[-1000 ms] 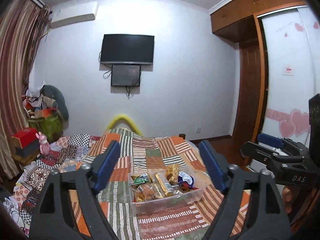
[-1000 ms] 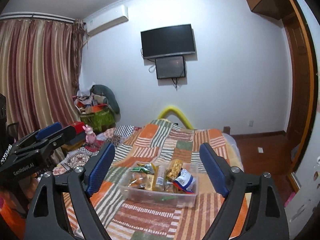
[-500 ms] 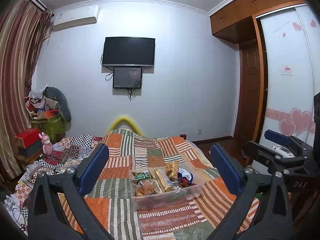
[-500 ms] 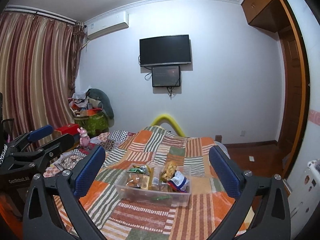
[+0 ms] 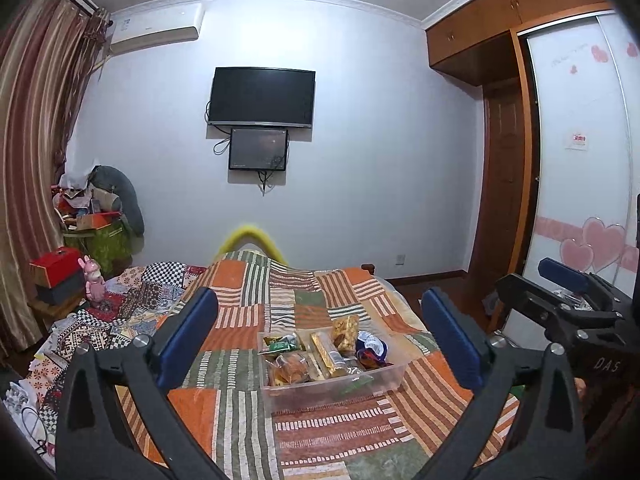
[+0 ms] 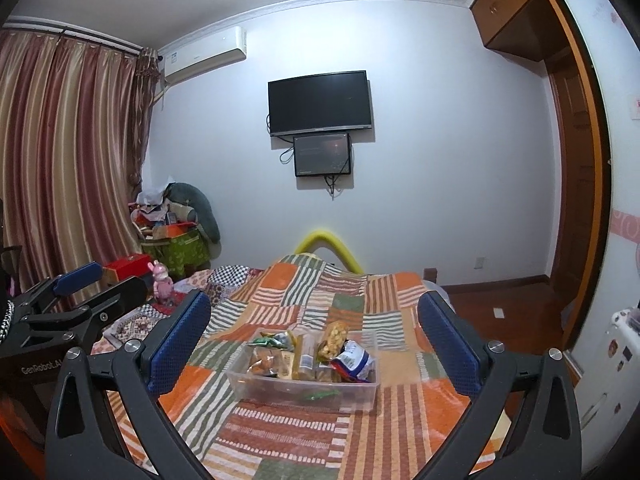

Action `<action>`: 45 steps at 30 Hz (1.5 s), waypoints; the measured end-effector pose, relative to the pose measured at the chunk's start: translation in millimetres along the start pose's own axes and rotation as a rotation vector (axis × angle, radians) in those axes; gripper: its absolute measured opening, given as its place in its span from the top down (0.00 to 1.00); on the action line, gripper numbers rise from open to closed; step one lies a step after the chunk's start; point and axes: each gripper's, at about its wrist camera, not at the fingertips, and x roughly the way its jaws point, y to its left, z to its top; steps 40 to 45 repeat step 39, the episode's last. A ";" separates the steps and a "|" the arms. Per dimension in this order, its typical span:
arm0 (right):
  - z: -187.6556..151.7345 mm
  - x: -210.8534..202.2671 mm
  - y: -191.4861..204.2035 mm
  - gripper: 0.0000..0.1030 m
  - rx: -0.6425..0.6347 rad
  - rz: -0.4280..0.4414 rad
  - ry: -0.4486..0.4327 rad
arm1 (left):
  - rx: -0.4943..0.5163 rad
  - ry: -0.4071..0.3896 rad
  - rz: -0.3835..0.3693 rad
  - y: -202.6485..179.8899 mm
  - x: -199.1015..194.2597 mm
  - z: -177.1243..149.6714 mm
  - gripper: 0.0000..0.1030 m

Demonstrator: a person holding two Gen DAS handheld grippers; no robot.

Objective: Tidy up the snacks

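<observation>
Left gripper (image 5: 320, 336): fingers spread wide, nothing between them; jaws have just been opening. Held level, back from the bin.
Right gripper (image 6: 316, 338): same, fingers wide and empty; jaws have just been opening. Also seen at the right edge of the left wrist view (image 5: 568, 300).
Bin (image 6: 256, 386): clear plastic tub on the patchwork bedspread (image 6: 280, 436), mid-bed, toward the near edge.
Snacks: all inside the bin, loosely piled. Green packet (image 5: 280, 346) at the far-left corner, wrapped pastries (image 5: 290, 368) in front of it, a yellow bar pack (image 5: 330, 354) in the middle, a golden pack (image 6: 334, 334) standing upright, a blue-and-white bag (image 6: 352, 360) at the right end.
Handling (judged): light, crinkly film packs; contents crushable, surfaces slippery. Pinch by a sealed edge or the narrow sides, gently.
Bin (judged): stiff but light; may slide on the soft bedspread, so brace its rim.
</observation>
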 end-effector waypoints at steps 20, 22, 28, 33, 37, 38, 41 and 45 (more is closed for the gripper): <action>1.8 -3.2 -0.5 0.00 -0.001 -0.005 -0.003 | -0.003 0.019 -0.029 -3.3 4.3 -6.1 0.00; 2.0 -3.2 -0.3 0.00 -0.001 -0.005 -0.003 | 0.001 0.023 -0.034 -4.7 4.6 -6.7 0.00; 2.7 -3.4 0.0 0.00 -0.005 -0.004 -0.002 | 0.011 0.032 -0.036 -7.9 6.0 -9.8 0.00; 1.7 -2.4 1.8 0.00 -0.015 -0.003 0.002 | 0.010 0.037 -0.034 -7.6 8.6 -10.1 0.00; 1.6 -1.0 1.1 0.00 -0.014 0.001 0.007 | 0.014 0.039 -0.026 -7.5 10.9 -10.3 0.00; 2.0 -0.4 0.6 0.00 -0.012 0.002 0.008 | 0.013 0.041 -0.022 -7.2 12.0 -10.7 0.00; 2.2 0.6 0.1 0.00 -0.011 0.003 0.010 | 0.011 0.044 -0.021 -6.5 13.3 -10.7 0.00; 2.2 0.6 0.1 0.00 -0.011 0.003 0.010 | 0.011 0.044 -0.021 -6.5 13.3 -10.7 0.00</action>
